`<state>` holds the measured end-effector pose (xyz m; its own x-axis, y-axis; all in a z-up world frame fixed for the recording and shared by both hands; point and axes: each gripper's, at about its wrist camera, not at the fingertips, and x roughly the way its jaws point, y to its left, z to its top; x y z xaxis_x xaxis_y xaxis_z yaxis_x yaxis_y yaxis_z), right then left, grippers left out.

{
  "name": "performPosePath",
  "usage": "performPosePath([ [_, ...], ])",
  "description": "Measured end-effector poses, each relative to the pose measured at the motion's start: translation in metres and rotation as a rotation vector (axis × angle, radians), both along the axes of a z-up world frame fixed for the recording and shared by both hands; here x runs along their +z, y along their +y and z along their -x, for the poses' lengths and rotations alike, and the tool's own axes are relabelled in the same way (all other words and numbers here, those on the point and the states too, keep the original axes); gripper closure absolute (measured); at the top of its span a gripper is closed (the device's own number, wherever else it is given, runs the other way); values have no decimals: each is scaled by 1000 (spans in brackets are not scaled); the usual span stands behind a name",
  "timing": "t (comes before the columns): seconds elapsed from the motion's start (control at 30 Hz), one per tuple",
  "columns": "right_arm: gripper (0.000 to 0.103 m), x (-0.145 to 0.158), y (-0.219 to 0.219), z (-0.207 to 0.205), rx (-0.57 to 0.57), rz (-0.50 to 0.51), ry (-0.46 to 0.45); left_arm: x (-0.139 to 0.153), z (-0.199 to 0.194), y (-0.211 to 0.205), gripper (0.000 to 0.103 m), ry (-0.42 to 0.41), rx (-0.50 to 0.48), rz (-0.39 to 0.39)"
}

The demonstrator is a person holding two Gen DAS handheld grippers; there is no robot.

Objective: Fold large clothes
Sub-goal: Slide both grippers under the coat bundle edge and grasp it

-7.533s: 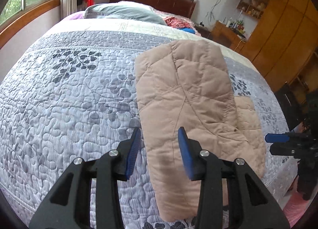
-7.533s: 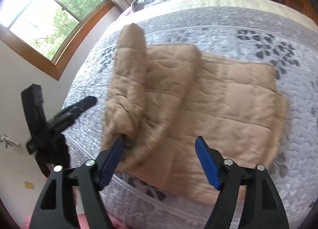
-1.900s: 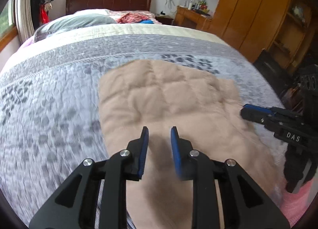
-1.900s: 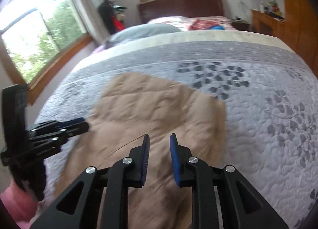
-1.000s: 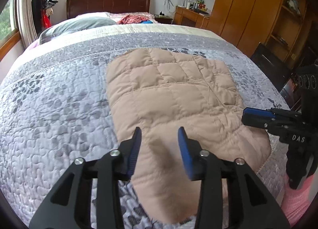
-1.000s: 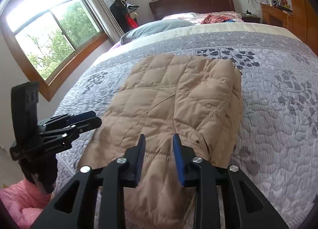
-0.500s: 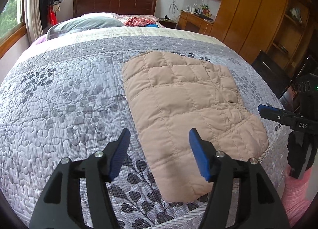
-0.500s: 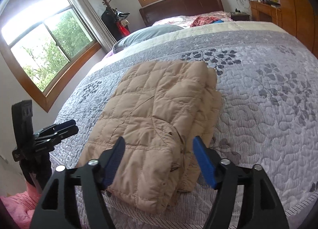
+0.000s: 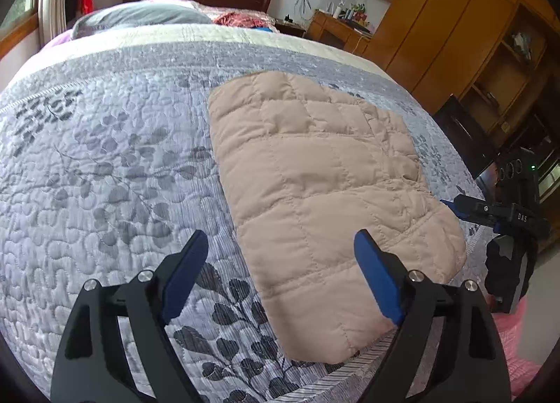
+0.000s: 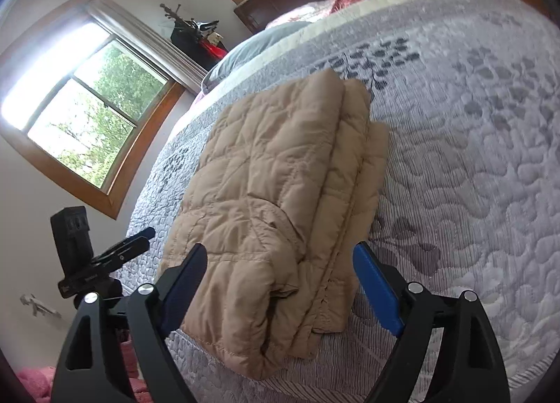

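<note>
The tan quilted jacket (image 9: 322,200) lies folded into a thick, layered rectangle on the bed (image 9: 105,158), near the foot edge; seen from the right wrist, its stacked layers (image 10: 280,193) show along the right-hand side. The left claw (image 9: 280,273) is opening, its jaws wide with nothing between them, poised over the jacket's near left edge; the right claw (image 10: 280,284) is opening too, jaws either side of the near end of the bundle but pressing nothing. Each claw also shows at the edge of the other's view (image 9: 490,210) (image 10: 115,249). Judged from this, the fold has just been laid down and let go; the task looks nearly done. The next move probably calls for either a final fold in half or a light press to flatten the puffy layers, without dragging the top layer askew.
</note>
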<state>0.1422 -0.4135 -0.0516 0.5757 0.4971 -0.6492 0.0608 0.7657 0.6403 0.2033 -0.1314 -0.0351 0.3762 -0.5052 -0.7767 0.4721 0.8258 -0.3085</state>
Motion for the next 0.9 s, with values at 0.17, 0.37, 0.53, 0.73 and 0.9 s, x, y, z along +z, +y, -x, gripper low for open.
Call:
performPosePath([
  [0.17, 15, -11, -5, -5, 15, -69, 12, -13, -9, -4, 18, 66, -23, 27],
  [0.37, 12, -30, -7, -13, 48, -141, 30, -27, -17, -9, 17, 124, -47, 59],
  [0.53, 9, -50, -8, -21, 46, -180, 62, -36, -25, -12, 15, 152, -69, 93],
  [0.73, 4, -67, -3, -33, 74, -204, 82, -55, -41, -11, 9, 231, -91, 188],
  [0.9, 6, -68, 7, -38, 99, -164, 56, -63, -47, -16, 8, 243, -113, 239],
])
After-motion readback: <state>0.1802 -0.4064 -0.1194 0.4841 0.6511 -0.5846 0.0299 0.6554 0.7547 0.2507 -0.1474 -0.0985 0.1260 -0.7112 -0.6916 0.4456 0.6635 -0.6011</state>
